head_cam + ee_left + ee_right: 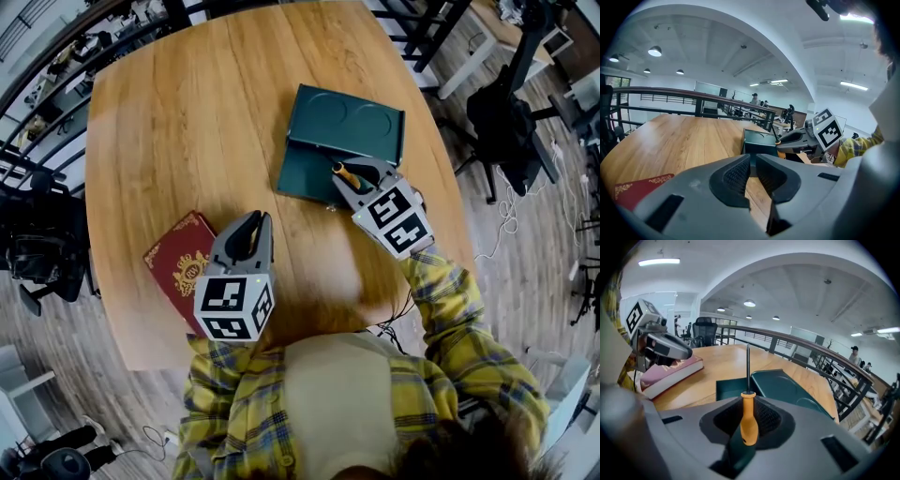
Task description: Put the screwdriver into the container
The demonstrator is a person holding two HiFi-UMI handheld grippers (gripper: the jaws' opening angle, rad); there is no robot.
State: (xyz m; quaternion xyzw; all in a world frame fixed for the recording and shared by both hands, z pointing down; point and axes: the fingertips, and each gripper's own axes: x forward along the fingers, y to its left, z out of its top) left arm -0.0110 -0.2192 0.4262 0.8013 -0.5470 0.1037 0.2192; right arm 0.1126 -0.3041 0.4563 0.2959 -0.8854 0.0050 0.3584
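The right gripper [354,174] has its fingers closed tight on the screwdriver [748,420]. They hold it by its orange handle, and the thin metal rod sticks out past the fingers. In the head view the screwdriver is right of the middle of the frame, at the lower right edge of the green container [307,169]. The container sits open on the wooden surface [206,122]. The left gripper [249,230] is at the lower middle, with its fingers closed and nothing in them. A red book [178,262] lies just beside it, at the lower left.
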